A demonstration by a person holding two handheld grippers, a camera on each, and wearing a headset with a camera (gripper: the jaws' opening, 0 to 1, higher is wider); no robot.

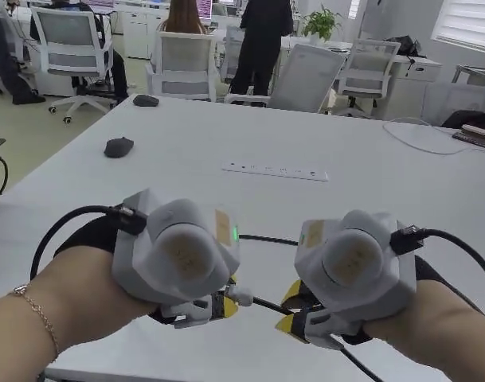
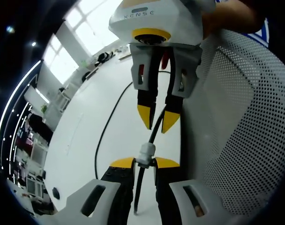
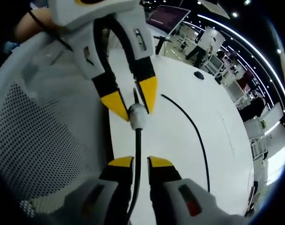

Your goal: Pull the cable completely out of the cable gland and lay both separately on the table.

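The left gripper (image 2: 144,163) has its jaws closed on the white cable gland (image 2: 145,153), pinching the fitting's body so that it cannot follow a pull. Facing the gland tip to tip, just beside it, the right gripper (image 3: 140,162) has its jaws drawn in on the black cable (image 3: 138,140), and it looks like a firm pinch. The cable is still threaded. It enters the gland on the right gripper's side, and a stretch comes out behind the gland, between the left jaws. Gland and cable are both held up off the white table (image 1: 226,135). A thin black curve lies on the table beyond the gland (probably the cable's slack). Gripping this close to the gland should keep the cable straight for drawing out. Neither part is laid down yet.
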